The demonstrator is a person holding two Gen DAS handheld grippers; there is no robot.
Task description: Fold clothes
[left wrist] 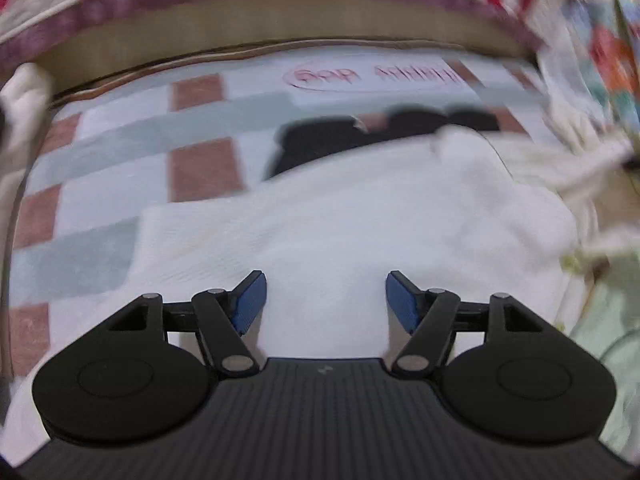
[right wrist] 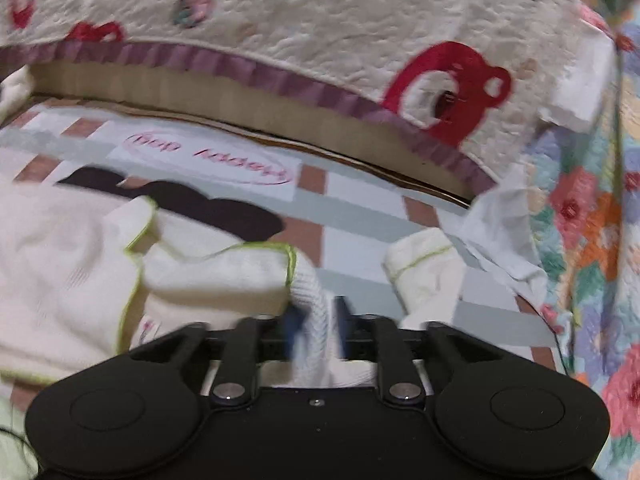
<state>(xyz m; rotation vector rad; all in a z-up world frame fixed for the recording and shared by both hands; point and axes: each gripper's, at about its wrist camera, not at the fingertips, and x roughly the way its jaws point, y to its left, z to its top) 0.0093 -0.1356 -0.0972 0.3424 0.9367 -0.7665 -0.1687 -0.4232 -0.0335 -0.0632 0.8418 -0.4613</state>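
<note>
The cream-white knitted garment with lime-green edging (right wrist: 80, 264) lies crumpled on the checked blanket of pale blue, white and brown squares (right wrist: 360, 216). The left gripper (left wrist: 326, 300) hovers over the garment's smooth part, jaws wide apart, empty. The right gripper (right wrist: 318, 328) has its jaws parted around a ribbed fold; blur hides whether the pads press it.

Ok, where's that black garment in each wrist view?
Left wrist: black garment lies above centre, behind the white cloth.
Right wrist: black garment lies left of centre, partly under the white cloth.
Shared landmark: the pink oval print on the checked blanket beyond it.
</note>
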